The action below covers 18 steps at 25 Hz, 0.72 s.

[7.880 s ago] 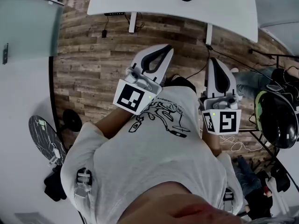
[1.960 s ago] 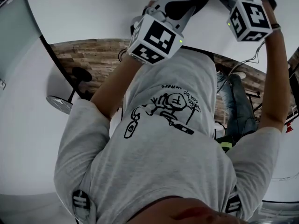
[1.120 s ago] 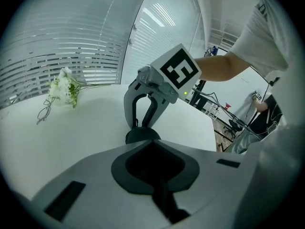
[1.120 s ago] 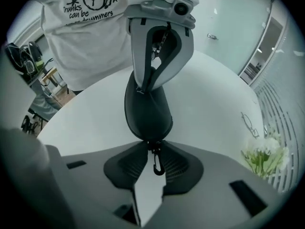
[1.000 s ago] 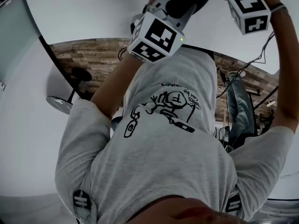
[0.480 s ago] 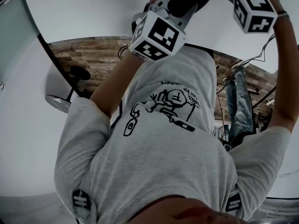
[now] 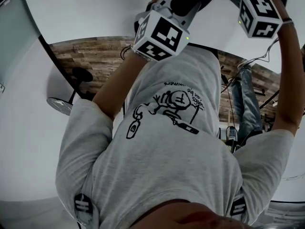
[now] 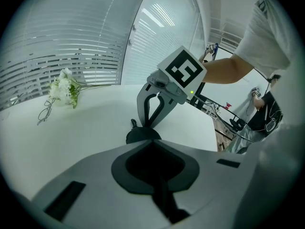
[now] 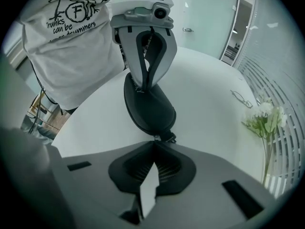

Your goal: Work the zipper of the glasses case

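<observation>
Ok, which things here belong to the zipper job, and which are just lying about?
Job:
- case
- left gripper, shut on the case's far end
- right gripper, at the zipper-pull end

Lying about:
- glasses
- flowers
Both lie on the table, apart from the case.

On the person's grey T-shirt [image 9: 71, 46], the print "can be drummers" and a circled "F".
</observation>
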Tool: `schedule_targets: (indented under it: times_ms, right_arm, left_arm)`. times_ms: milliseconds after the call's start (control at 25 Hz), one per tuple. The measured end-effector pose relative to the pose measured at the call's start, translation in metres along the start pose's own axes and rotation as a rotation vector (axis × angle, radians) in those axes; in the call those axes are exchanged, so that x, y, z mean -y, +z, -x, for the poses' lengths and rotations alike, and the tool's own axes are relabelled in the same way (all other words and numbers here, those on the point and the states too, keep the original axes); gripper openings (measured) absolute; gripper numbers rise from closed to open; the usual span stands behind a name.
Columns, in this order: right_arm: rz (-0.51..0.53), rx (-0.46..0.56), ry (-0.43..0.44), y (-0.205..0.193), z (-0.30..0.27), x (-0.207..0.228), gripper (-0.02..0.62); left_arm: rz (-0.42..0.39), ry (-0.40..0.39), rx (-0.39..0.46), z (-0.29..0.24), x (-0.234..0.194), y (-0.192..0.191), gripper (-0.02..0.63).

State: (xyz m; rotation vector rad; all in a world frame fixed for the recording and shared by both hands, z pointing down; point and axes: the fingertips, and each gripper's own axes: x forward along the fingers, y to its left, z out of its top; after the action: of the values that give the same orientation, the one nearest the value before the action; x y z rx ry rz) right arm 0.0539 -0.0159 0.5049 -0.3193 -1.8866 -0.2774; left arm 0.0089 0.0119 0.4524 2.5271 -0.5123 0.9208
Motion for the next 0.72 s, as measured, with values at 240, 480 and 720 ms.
schedule_targets:
  times_ms: [240, 480, 720]
  right_arm:
    - [-0.04, 0.023, 0.009, -0.003, -0.001, -0.014, 0.003]
    - [-0.047, 0.041, 0.0, 0.002, 0.004, -0.024, 0.003]
    - [-0.055, 0.025, -0.138, -0.01, 0.015, 0.001, 0.003]
  left_arm:
    - [-0.014, 0.003, -0.004, -0.005, 0.001, 0.004, 0.021]
    - [-0.018, 0.007, -0.006, -0.002, 0.003, 0.009, 0.021]
    - [-0.052, 0.029, -0.004, -0.005, -0.007, 0.018, 0.021]
